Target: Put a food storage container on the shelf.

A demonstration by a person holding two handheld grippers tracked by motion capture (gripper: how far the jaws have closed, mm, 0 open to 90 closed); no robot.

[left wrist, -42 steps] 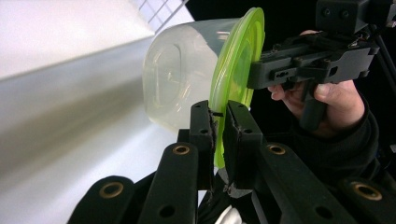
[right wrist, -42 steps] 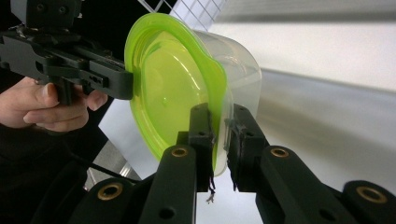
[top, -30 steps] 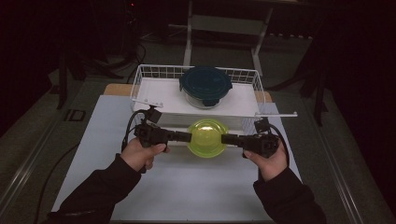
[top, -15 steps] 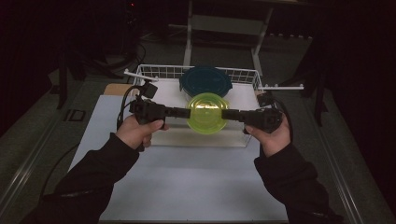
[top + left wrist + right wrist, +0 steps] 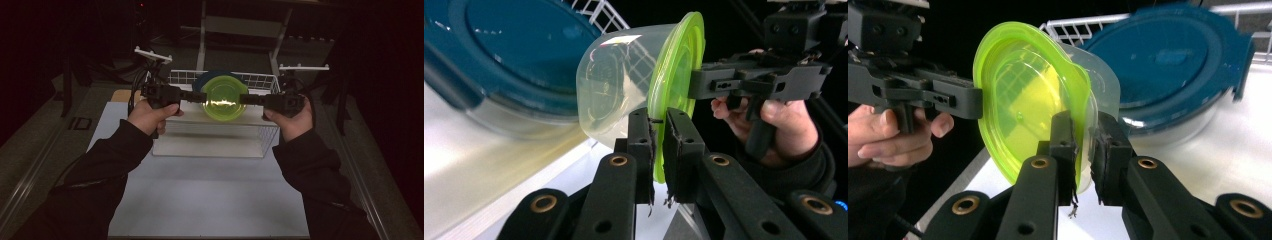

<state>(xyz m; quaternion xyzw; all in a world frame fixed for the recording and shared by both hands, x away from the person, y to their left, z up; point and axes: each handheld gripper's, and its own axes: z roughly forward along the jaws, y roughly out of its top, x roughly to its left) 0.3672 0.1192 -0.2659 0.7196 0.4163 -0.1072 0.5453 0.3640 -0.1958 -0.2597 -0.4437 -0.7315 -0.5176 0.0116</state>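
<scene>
Container (image 5: 223, 98) with green lid is held between both grippers, lifted clear of the white table (image 5: 200, 200) and tipped on its side, lid facing the person; it is seen in the high view above the near edge of the wire basket (image 5: 260, 135); a second ago it was held low over the table in front of the basket, so a rise and a move towards the basket are recorded; half a second ago it was already partway up; left gripper (image 5: 658, 145) is clenched on the lid's rim at one side, its two black jaws nearly together with only the thin green edge between them; right gripper (image 5: 1083, 145) is clenched on the rim at the opposite side in the same manner; both grips appear unchanged over the interval; blue-lidded bowl (image 5: 202, 80) is noted inside the basket, behind the held container, and is seen close behind it in both gripper views (image 5: 499, 55) (image 5: 1173, 65); whether the two touch cannot be told, though a gap is suggested; judgement: the lift is done and the carry over the basket wall is in hand; placement beside the bowl is judged to remain; risk is noted that the thin rim may slip while the container is tilted, and that free room inside the basket is limited by the bowl
</scene>
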